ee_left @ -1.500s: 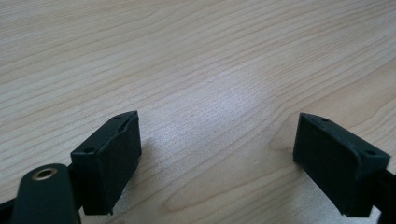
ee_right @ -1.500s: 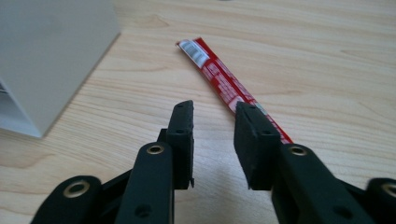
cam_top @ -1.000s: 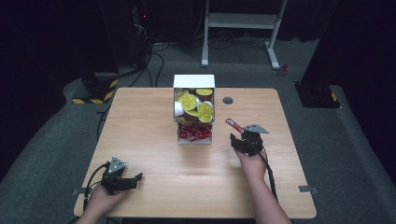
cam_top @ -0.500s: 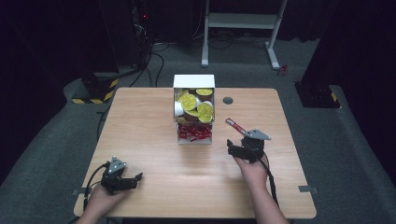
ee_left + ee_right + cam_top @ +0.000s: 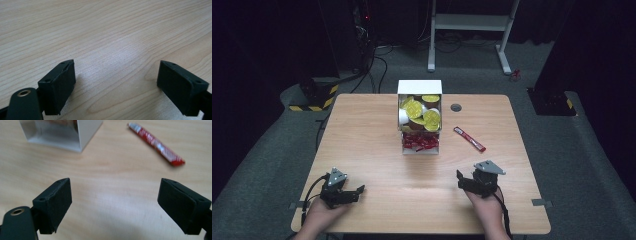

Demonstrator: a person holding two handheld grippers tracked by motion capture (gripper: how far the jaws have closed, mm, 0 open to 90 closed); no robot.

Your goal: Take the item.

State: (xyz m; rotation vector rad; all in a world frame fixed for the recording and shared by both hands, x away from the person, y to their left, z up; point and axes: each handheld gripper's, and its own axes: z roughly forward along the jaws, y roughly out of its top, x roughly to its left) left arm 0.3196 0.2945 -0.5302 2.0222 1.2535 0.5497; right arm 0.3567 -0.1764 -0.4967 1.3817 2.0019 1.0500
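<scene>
Right tongs (image 5: 115, 202) gape, empty; white box (image 5: 62, 132) cut off.

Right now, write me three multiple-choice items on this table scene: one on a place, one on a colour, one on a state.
1. Where does the red sachet lie?
A. inside the box
B. on the table, right of the white box
C. between the right claw's tips

2. What colour are the lids of the cups in the box's upper part?
A. yellow
B. blue
C. black

3. How does the right claw stand?
A. shut on the sachet
B. shut on nothing
C. open, nothing between its tips

Key: 1 B, it rests apart on the bare wood; 2 A, the high view shows yellow tops; 3 C, its jaws have just opened wide over bare table.
</scene>
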